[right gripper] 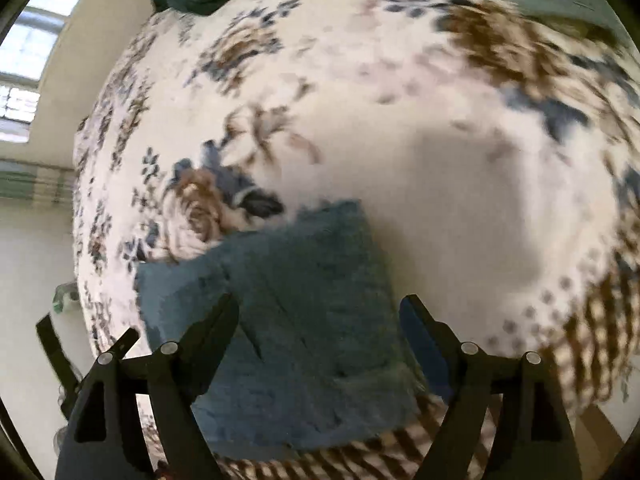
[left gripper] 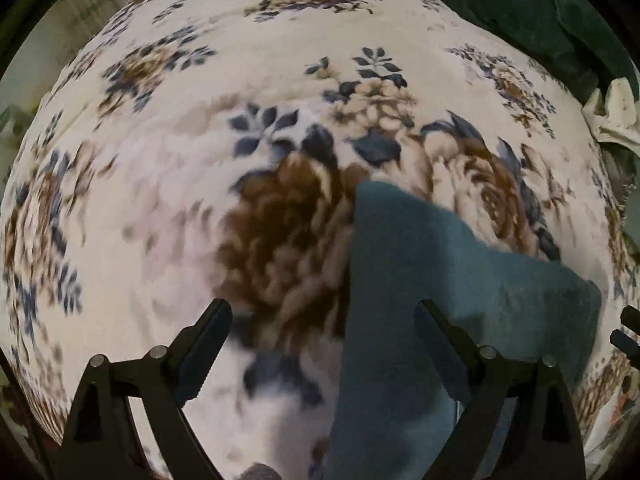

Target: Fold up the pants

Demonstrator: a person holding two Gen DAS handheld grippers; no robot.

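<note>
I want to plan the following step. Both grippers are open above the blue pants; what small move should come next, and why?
Probably lower the right gripper onto the near edge of the blue pants and close. Its fingers stand wide apart with nothing held, and the pants lie as a flat folded block on the floral bedspread, seemingly ready for another fold.

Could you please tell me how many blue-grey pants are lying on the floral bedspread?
1: the pants lie folded on the bedspread, below the right wrist camera; the left view shows the same pair.

One pair of blue pants [right gripper: 304,320], one floral bedspread [right gripper: 400,120], two grippers, one dark green blanket [left gripper: 520,4].
</note>
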